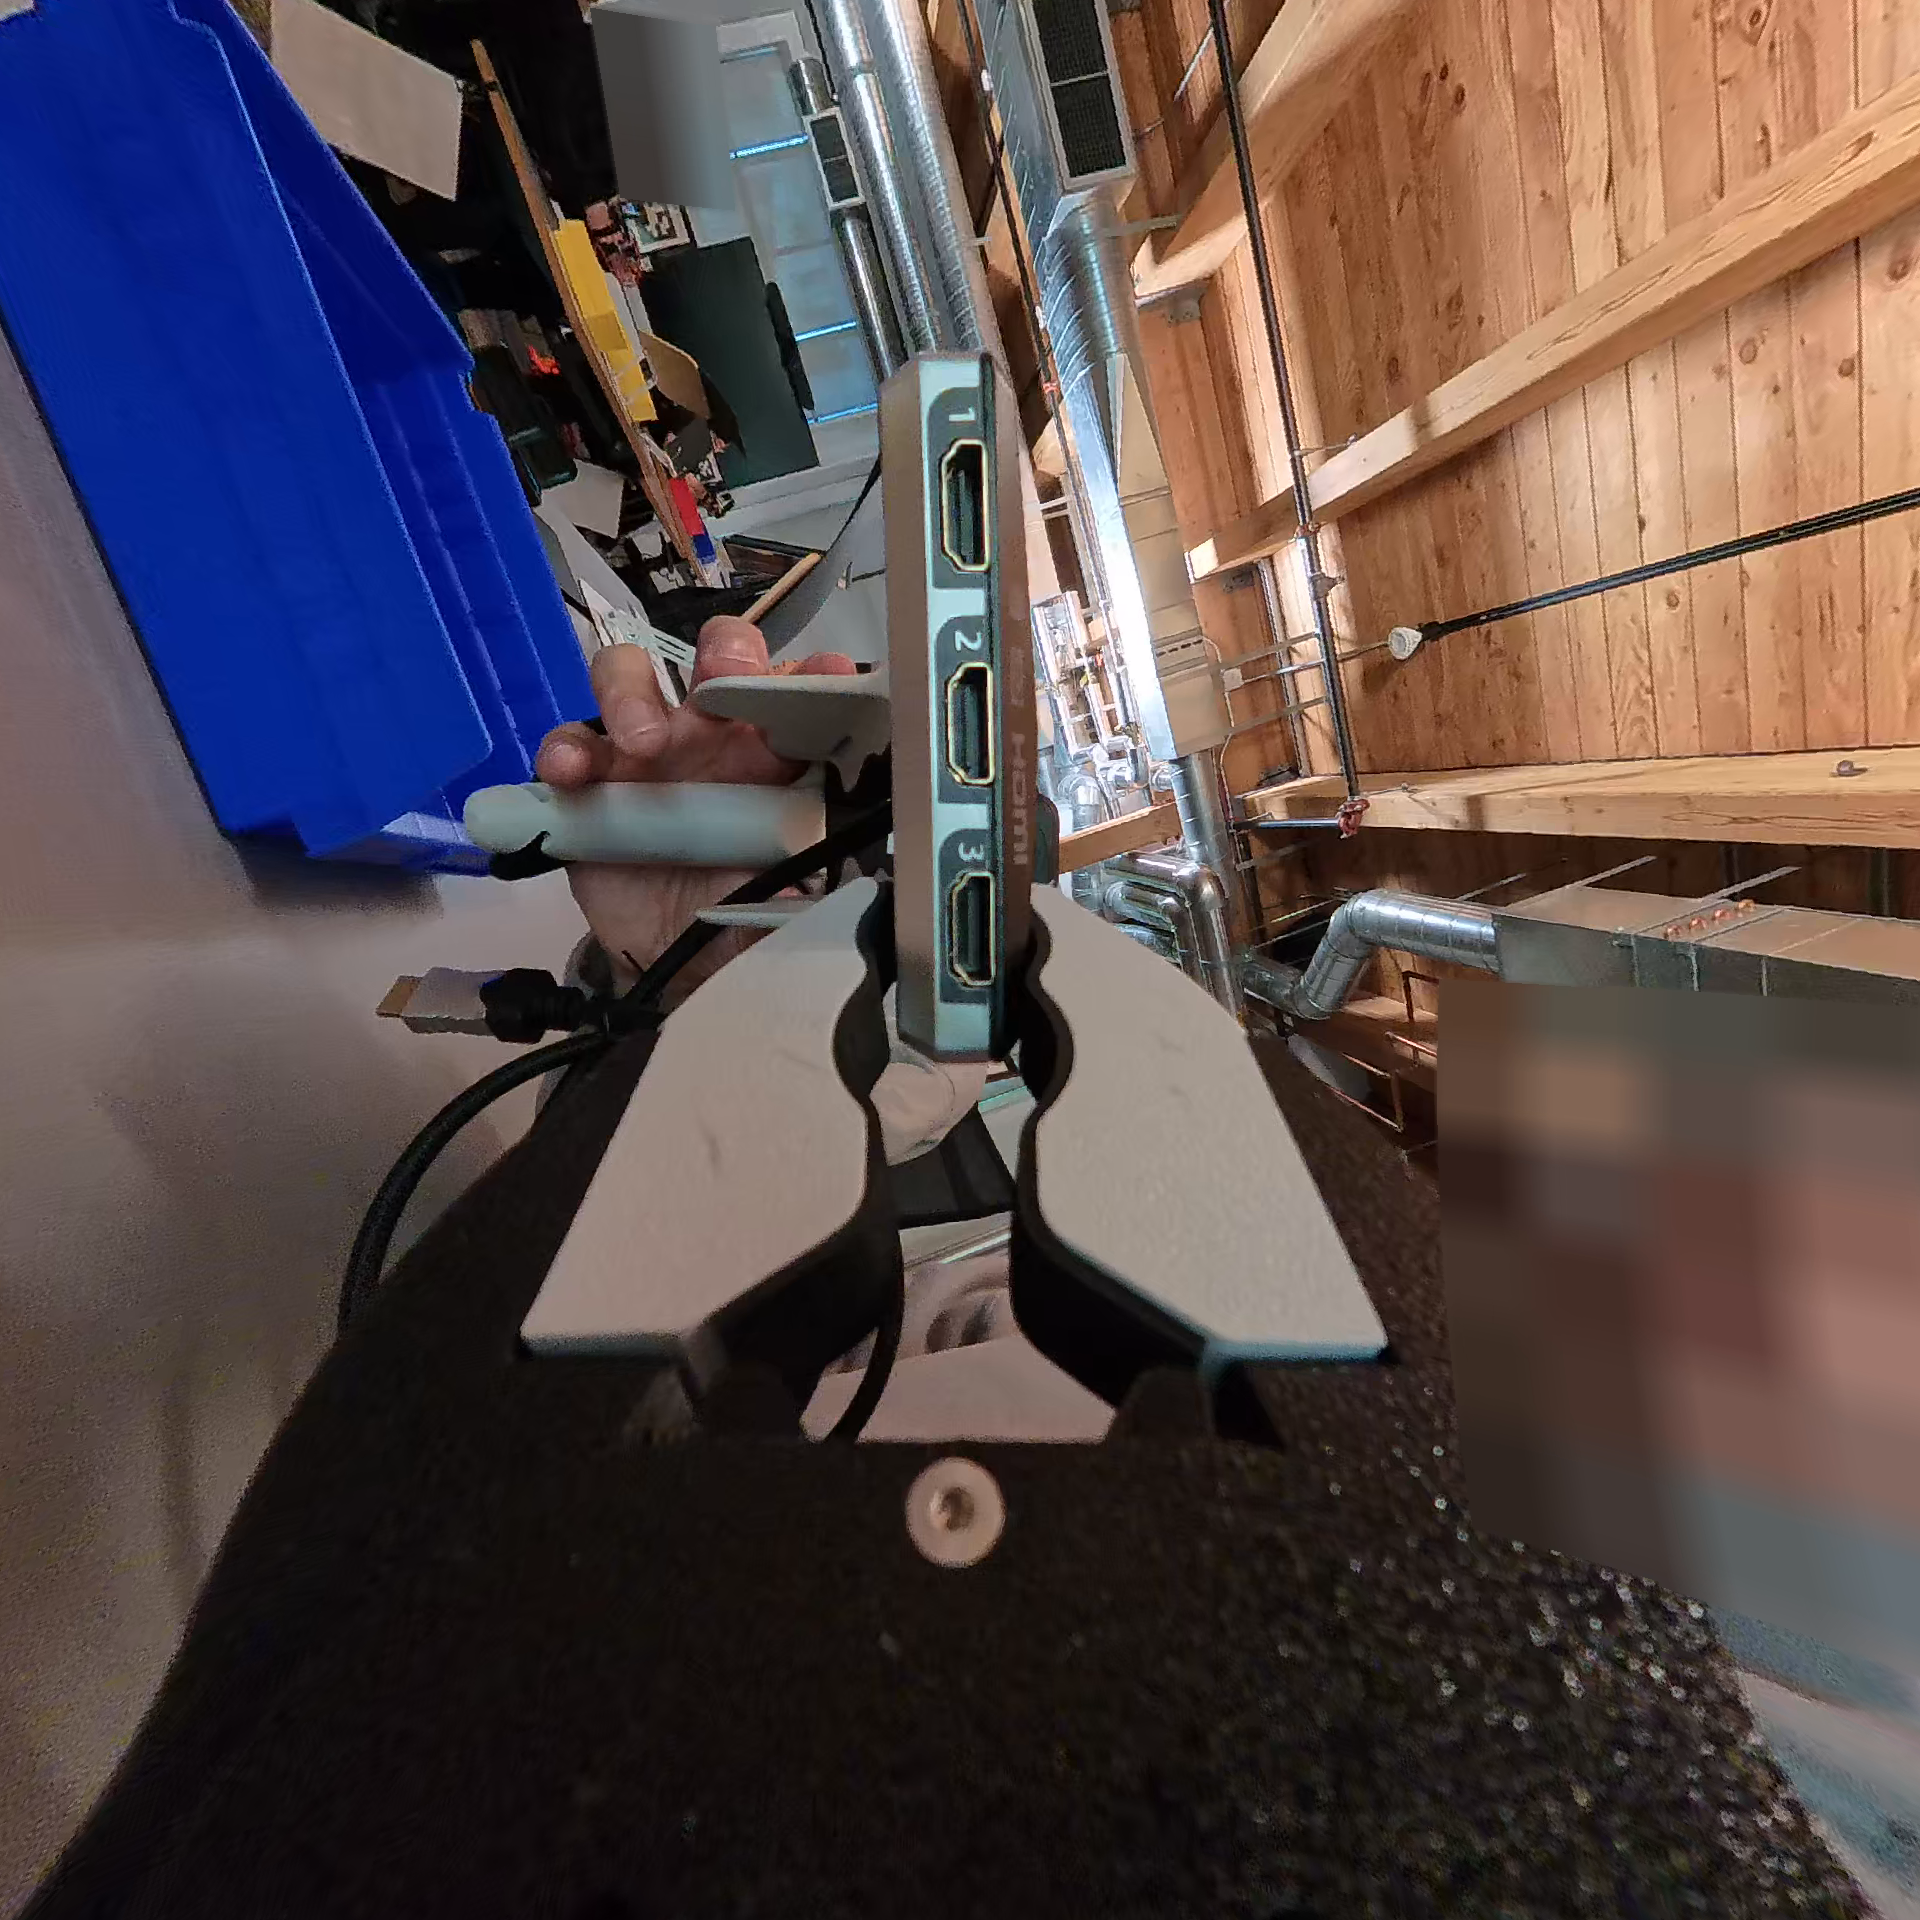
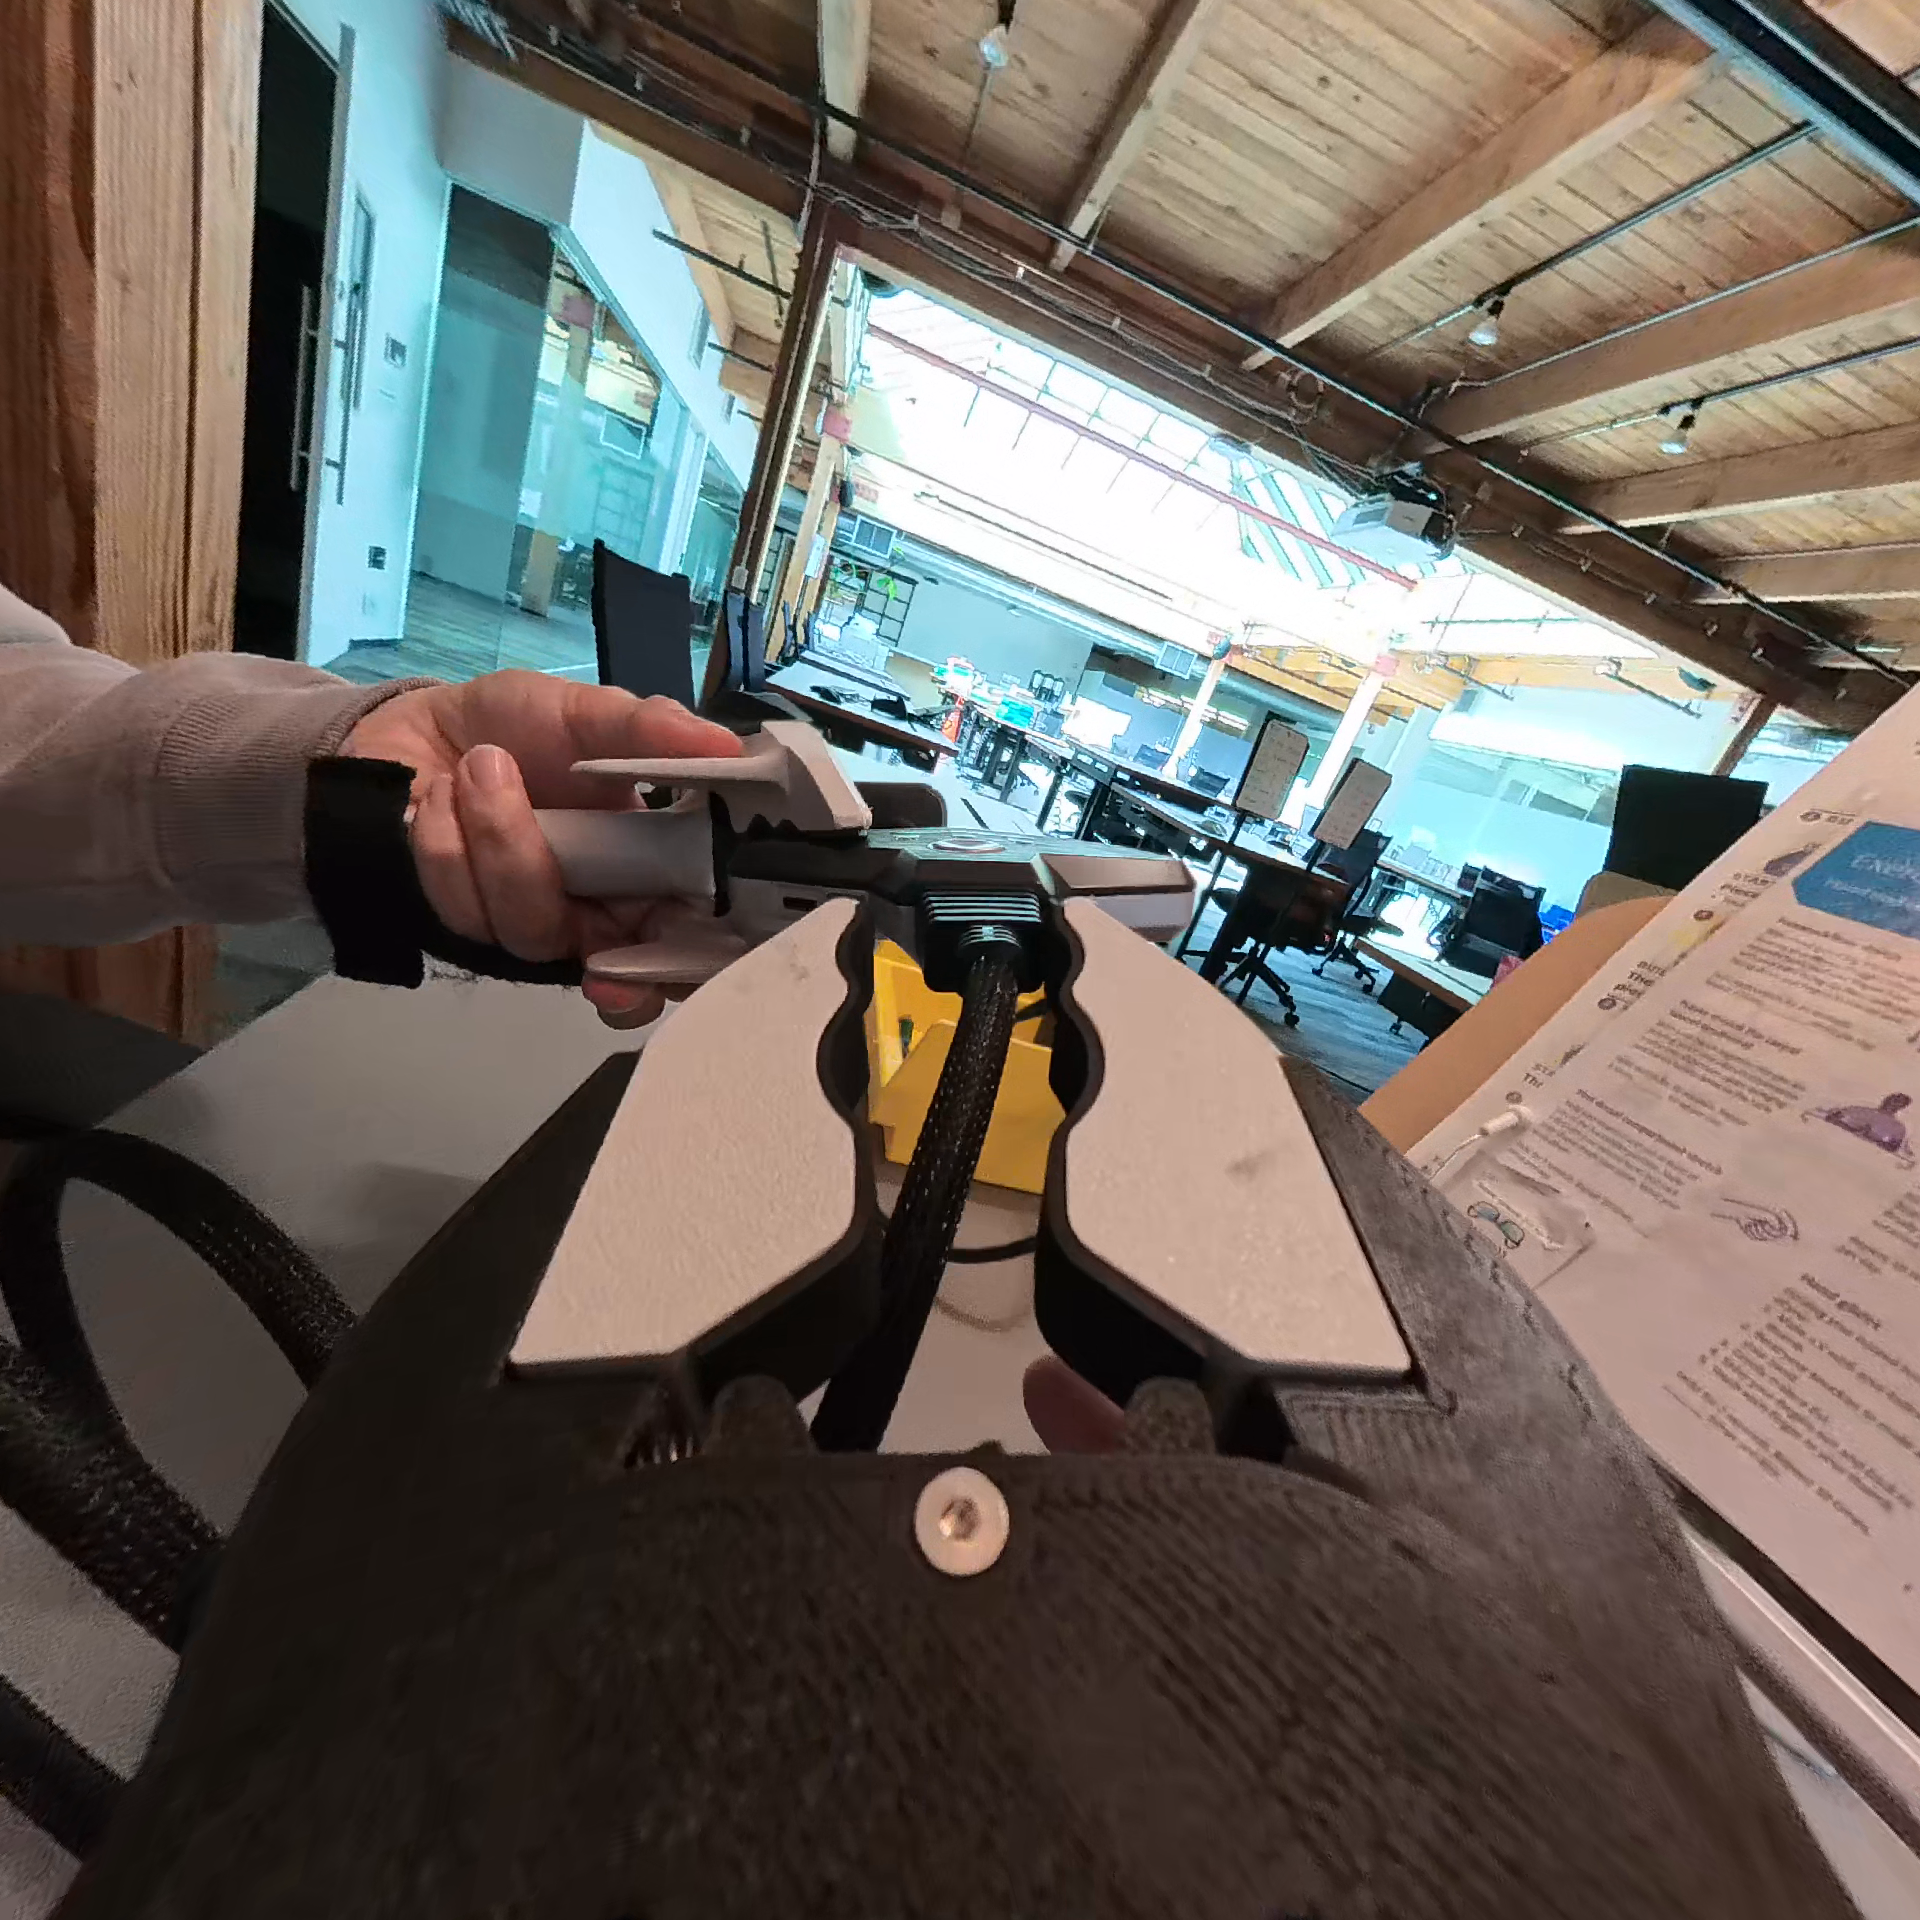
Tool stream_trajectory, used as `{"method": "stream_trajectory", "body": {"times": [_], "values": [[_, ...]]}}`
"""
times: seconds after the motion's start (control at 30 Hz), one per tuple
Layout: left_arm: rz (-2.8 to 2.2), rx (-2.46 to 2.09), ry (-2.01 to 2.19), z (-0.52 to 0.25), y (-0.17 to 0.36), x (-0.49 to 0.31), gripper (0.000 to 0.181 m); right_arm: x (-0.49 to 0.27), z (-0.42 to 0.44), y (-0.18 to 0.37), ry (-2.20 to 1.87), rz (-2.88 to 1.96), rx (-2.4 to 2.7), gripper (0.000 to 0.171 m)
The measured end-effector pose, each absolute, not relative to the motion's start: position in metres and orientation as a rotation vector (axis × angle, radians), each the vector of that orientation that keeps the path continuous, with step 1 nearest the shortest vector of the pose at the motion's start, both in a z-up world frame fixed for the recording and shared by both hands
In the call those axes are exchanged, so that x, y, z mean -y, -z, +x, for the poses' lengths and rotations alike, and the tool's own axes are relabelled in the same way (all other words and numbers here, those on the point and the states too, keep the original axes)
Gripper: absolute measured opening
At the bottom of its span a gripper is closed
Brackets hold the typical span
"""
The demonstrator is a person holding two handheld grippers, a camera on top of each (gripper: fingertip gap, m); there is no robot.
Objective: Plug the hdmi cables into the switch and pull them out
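My left gripper (image 1: 956, 966) is shut on the lower end of the grey HDMI switch (image 1: 961, 665) and holds it upright in the air. The switch's three numbered ports face the left wrist camera and all are empty. My right gripper (image 2: 966, 935) is shut on a black ribbed HDMI plug (image 2: 977, 920) whose braided cable (image 2: 935, 1174) runs back between the fingers. The plug's front meets the far edge of the switch (image 2: 1101, 868), opposite the three ports. The right gripper (image 1: 810, 727) shows behind the switch. A loose silver HDMI plug (image 1: 431, 1003) hangs at the left.
Blue bins (image 1: 260, 468) stand to the left. A yellow bin (image 2: 971, 1101) sits on the white table (image 2: 312, 1091) below the grippers. A printed sheet (image 2: 1714, 1195) leans at the right. A loop of black braided cable (image 2: 156, 1299) lies at the left.
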State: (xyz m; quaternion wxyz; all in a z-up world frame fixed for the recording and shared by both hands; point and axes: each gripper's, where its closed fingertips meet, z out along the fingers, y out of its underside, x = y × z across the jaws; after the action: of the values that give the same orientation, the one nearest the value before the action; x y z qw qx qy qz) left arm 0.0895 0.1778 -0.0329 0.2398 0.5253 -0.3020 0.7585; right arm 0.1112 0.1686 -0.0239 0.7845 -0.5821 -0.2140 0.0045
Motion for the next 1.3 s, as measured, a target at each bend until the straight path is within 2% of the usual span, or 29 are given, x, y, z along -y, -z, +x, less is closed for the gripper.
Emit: {"method": "stream_trajectory", "body": {"times": [0.13,0.43,0.67,0.83,1.07,1.2,1.3], "values": [[1.474,0.818,-2.097,0.091,0.03,-0.185,0.02,-0.174,0.118,0.016,-0.023,-1.219,0.432,0.023],[1.559,0.822,-2.106,0.095,0.033,-0.205,0.021,-0.197,0.122,0.021,-0.161,-1.249,0.322,0.023],[1.637,0.83,-2.163,0.101,0.04,-0.222,0.021,-0.21,0.124,0.034,-0.118,-1.301,0.27,0.023],[1.622,0.998,-2.295,0.1,0.028,-0.228,0.025,-0.209,0.129,0.031,-0.14,-1.279,0.227,0.022],[2.033,1.723,-2.444,0.081,0.023,-0.304,0.03,-0.171,0.157,0.001,-0.122,-1.16,0.159,0.022],[2.343,2.38,-2.022,0.072,0.069,-0.338,0.037,-0.163,0.167,-0.003,-0.108,-1.138,0.142,0.022],[2.46,2.578,-1.546,0.085,0.124,-0.339,0.046,-0.163,0.165,0.0,-0.152,-1.127,0.159,0.022]]}}
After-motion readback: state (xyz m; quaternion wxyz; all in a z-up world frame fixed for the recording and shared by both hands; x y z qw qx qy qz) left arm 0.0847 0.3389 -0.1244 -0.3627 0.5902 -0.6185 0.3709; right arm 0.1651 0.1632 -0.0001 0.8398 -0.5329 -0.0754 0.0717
